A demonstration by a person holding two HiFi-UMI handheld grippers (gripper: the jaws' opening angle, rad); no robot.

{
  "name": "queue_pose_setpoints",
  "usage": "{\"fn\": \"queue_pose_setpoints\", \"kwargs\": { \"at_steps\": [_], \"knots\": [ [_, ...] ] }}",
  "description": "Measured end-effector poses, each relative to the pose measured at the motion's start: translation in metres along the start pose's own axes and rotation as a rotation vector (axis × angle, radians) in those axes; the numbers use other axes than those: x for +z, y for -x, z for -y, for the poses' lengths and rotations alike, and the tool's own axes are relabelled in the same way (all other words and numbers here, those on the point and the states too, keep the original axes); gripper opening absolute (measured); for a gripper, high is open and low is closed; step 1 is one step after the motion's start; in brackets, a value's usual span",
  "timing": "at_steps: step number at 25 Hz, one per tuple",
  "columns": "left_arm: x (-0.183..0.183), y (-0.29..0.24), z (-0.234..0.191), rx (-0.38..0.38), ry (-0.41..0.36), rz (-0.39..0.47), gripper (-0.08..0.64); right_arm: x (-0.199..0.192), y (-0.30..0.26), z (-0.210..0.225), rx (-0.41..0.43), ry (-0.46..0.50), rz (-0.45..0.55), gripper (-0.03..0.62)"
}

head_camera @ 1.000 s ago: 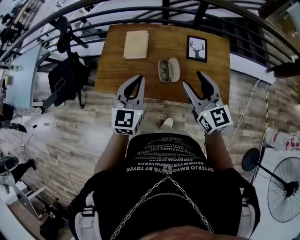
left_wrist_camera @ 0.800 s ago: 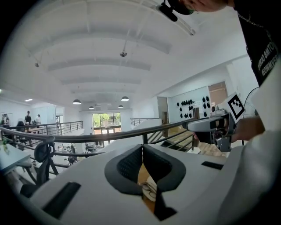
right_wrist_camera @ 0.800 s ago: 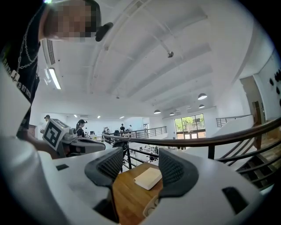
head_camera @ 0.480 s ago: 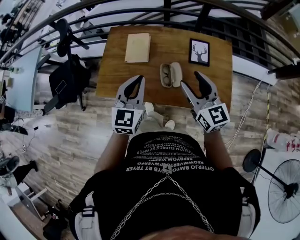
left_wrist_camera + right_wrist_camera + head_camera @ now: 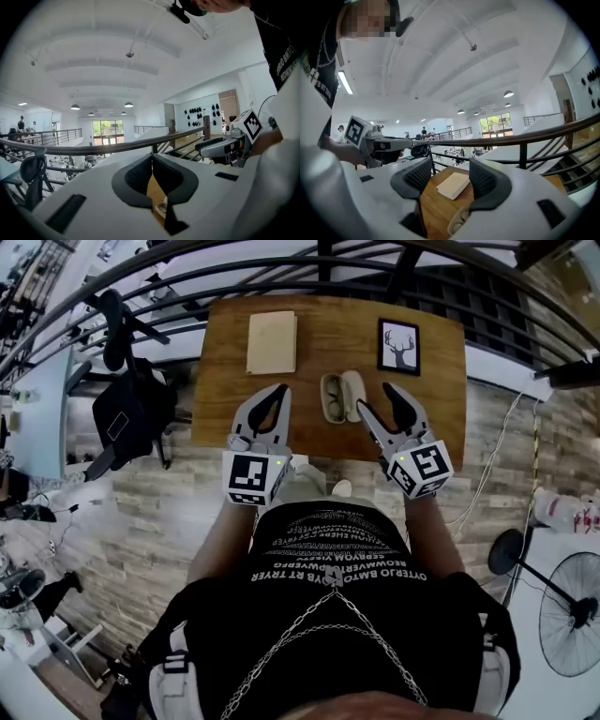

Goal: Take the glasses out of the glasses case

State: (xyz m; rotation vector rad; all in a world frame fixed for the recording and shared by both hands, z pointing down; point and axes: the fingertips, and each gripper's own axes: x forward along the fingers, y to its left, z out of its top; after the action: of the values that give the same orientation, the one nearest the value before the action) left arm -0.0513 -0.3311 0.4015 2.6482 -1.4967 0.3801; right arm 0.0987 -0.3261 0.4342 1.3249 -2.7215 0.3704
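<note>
An open, pale glasses case (image 5: 341,397) lies on the wooden table (image 5: 234,381) near its front edge. The dark-rimmed glasses (image 5: 330,397) rest in its left half. My left gripper (image 5: 283,390) hovers over the table edge left of the case, its jaws shut on nothing. My right gripper (image 5: 374,397) is open just right of the case, with its left fingertip close to the case's lid. In the right gripper view, the case (image 5: 458,223) peeks out below the open right gripper (image 5: 446,177). The left gripper view shows the left gripper (image 5: 152,160) with its pads touching, and a sliver of the case (image 5: 162,209) below.
A beige book (image 5: 272,341) lies at the table's back left and a framed deer picture (image 5: 397,344) at the back right. A black metal railing (image 5: 281,273) runs behind the table. A black bag (image 5: 129,407) hangs to the left, and a fan (image 5: 568,628) stands at the right.
The person has stepped closer to the table. Both grippers have moved forward over its front edge, and the right one has come up beside the case.
</note>
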Motion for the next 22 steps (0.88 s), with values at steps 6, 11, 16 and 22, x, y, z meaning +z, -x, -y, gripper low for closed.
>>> {"fn": "queue_pose_setpoints", "kwargs": {
  "at_steps": [6, 11, 16, 22],
  "knots": [
    [-0.003, -0.017, -0.019, -0.003, 0.005, -0.006, 0.028, -0.029, -0.028, 0.019, -0.019, -0.068, -0.050, 0.241],
    [-0.010, -0.023, -0.030, -0.006, 0.010, -0.027, 0.028, -0.051, -0.045, 0.027, -0.028, -0.079, -0.097, 0.241],
    [-0.019, -0.030, -0.040, -0.005, 0.017, -0.055, 0.028, -0.073, -0.059, 0.034, -0.034, -0.090, -0.150, 0.241],
    [-0.026, -0.035, -0.048, -0.011, 0.032, -0.079, 0.029, -0.098, -0.073, 0.039, -0.041, -0.112, -0.215, 0.235]
  ]
}}
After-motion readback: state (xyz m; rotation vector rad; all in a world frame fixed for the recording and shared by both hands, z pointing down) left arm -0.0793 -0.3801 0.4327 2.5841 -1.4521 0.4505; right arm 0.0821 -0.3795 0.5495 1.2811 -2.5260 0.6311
